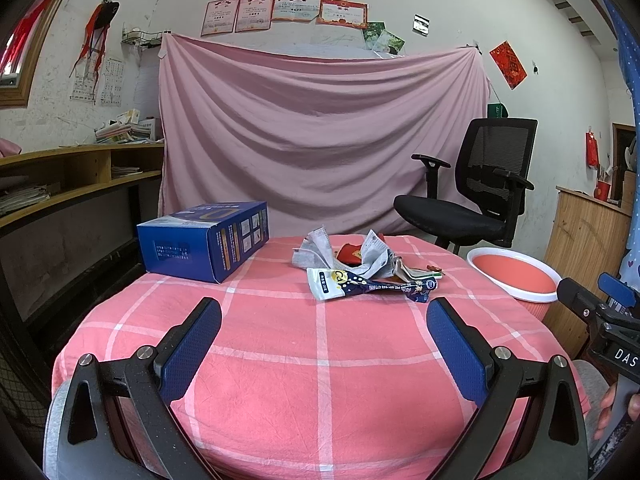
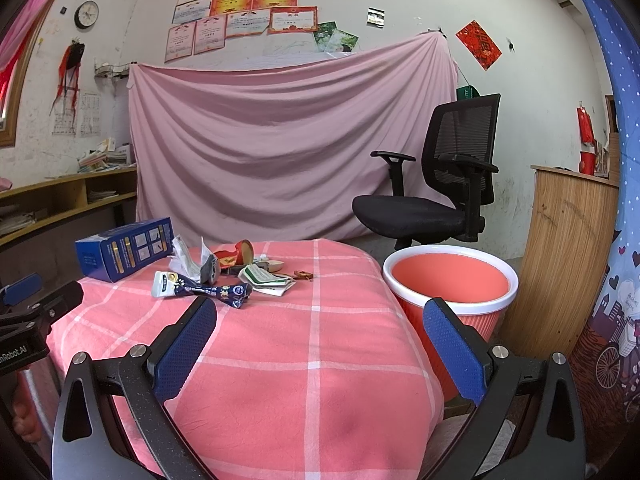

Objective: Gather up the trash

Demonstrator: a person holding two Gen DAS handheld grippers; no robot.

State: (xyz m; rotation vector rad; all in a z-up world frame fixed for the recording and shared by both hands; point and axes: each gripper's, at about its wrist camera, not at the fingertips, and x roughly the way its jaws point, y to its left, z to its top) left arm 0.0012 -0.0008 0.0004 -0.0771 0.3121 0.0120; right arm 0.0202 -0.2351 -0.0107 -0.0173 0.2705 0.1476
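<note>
Trash (image 1: 360, 268) is lying in a loose heap at the far middle of the table (image 1: 280, 360), which is wearing a pink checked cloth. Nearest the cameras in that heap, a blue-and-white wrapper (image 1: 368, 284) is stretching sideways; behind it, crumpled grey paper (image 1: 340, 252) is standing up around a small red item (image 1: 350, 254), and a white-and-green packet (image 2: 266, 280) is resting just beside them. A blue box (image 1: 204, 240) is sitting on the far left corner, apart from the heap; whether it counts as trash cannot be told. A pink bin (image 2: 452, 284) with a white rim is standing on the floor against the table's right edge, mouth up and apparently empty, probably so that pieces can be carried over the edge and dropped in.

The left gripper (image 1: 324, 344) is hovering over the near part of the cloth with its jaws spread wide and nothing between them; the heap is lying ahead of them, well apart, roughly on their centre line. The right gripper (image 2: 320, 344) is likewise gaping and empty, aiming between heap and bin: the wrapper is lying ahead and to its left, the bin just beyond its right finger (image 2: 456, 348). Collection is judged not yet begun.
</note>
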